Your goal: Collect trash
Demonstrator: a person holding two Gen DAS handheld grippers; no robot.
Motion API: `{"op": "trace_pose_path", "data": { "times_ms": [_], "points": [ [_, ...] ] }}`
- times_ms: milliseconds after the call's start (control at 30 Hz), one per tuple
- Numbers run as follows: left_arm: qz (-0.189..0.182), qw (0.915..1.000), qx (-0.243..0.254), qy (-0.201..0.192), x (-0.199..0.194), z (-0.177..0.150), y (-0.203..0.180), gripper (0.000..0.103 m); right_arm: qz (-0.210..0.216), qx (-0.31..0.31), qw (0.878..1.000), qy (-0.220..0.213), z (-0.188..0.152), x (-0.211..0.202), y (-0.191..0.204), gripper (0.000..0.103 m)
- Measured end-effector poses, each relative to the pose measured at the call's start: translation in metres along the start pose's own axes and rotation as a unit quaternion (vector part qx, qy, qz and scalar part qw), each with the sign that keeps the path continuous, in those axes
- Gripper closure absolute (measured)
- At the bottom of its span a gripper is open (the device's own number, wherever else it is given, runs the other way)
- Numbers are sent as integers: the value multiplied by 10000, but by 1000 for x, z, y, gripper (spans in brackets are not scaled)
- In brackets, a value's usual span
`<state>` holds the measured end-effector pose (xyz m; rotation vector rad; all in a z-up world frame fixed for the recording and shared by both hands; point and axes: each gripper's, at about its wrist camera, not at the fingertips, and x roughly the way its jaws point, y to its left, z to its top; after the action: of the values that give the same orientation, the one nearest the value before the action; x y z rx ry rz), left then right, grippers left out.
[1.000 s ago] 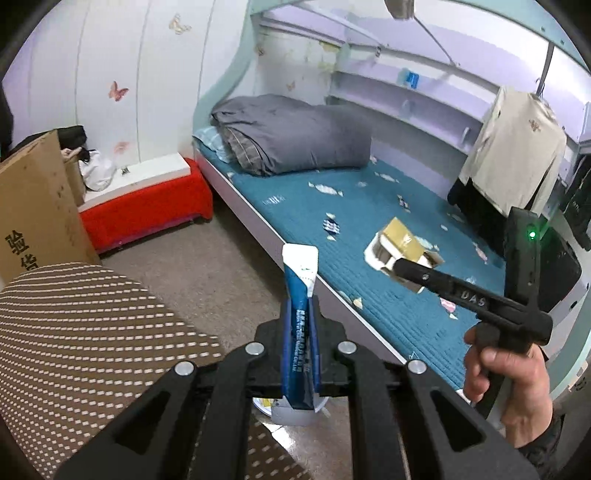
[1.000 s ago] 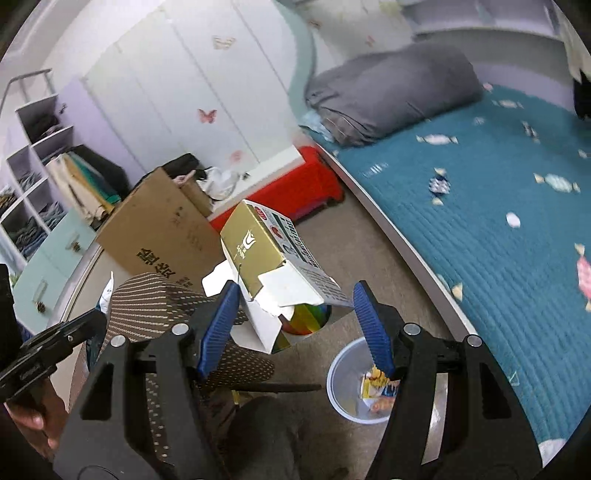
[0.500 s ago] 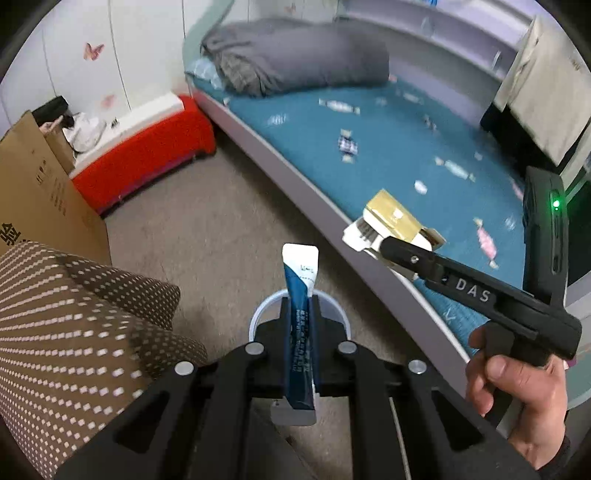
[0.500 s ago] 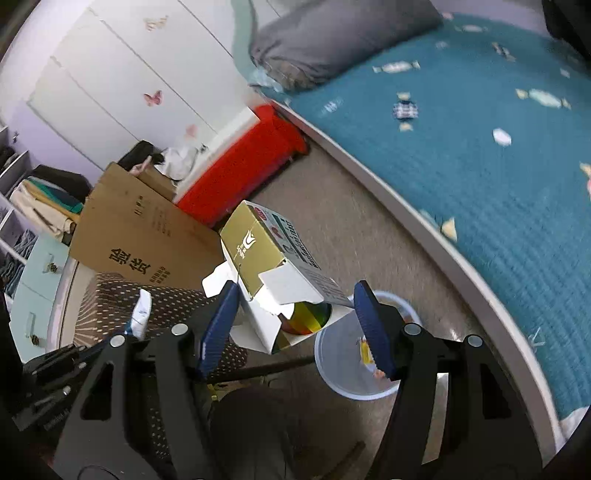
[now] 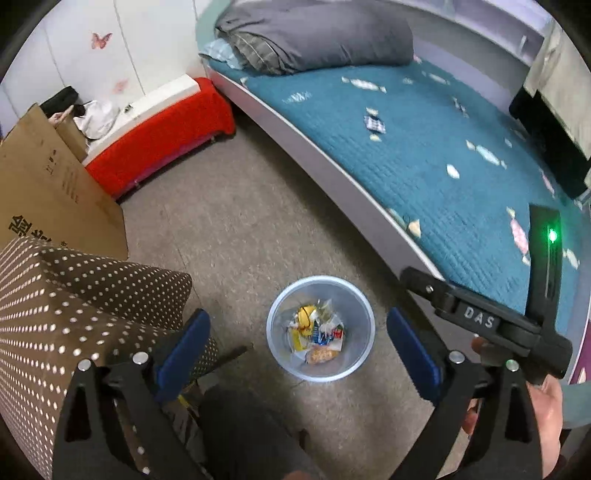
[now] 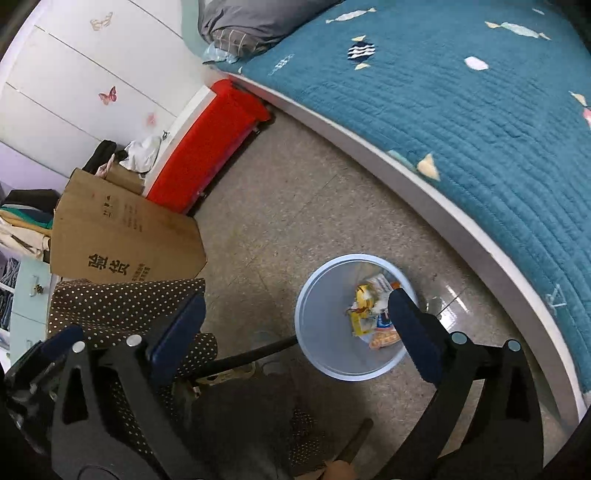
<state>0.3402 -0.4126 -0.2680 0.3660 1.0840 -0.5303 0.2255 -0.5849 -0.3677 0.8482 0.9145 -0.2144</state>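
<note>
Trash bin (image 5: 320, 330) below — between left tongs (image 5: 299, 343).

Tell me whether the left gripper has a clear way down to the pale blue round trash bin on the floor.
Probably yes: the left gripper hangs open above the pale blue round trash bin, with nothing between them; the polka-dot cushion sits off to the side.

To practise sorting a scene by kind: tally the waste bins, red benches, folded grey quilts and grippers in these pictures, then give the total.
waste bin: 1
red bench: 1
folded grey quilt: 1
grippers: 2, the left gripper and the right gripper, both open and empty
Total: 5
</note>
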Motion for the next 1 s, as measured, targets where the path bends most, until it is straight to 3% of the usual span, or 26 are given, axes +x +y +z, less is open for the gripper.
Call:
{"op": "trace_pose_path", "data": {
  "times_ms": [233,367,633,767,1000],
  "points": [
    [-78,9983,-139,-558,-49,-18,3,8,-189,-177,9991,-350,-2,-48,10,6],
    [203,9937,-91,-1097,-92,-32,8,8,-209,-380,9971,-626,-8,-83,34,6],
    [388,9800,-354,-1918,-179,-70,40,7,11,-1143,9856,-1243,-42,-162,123,6],
    [666,9687,-540,-2331,-226,-97,64,7,249,-1737,9718,-1574,-73,-201,184,6],
    [1182,9397,-1216,-2969,-305,-151,112,5,392,-2462,9469,-2032,-120,-253,260,6]
  ]
}}
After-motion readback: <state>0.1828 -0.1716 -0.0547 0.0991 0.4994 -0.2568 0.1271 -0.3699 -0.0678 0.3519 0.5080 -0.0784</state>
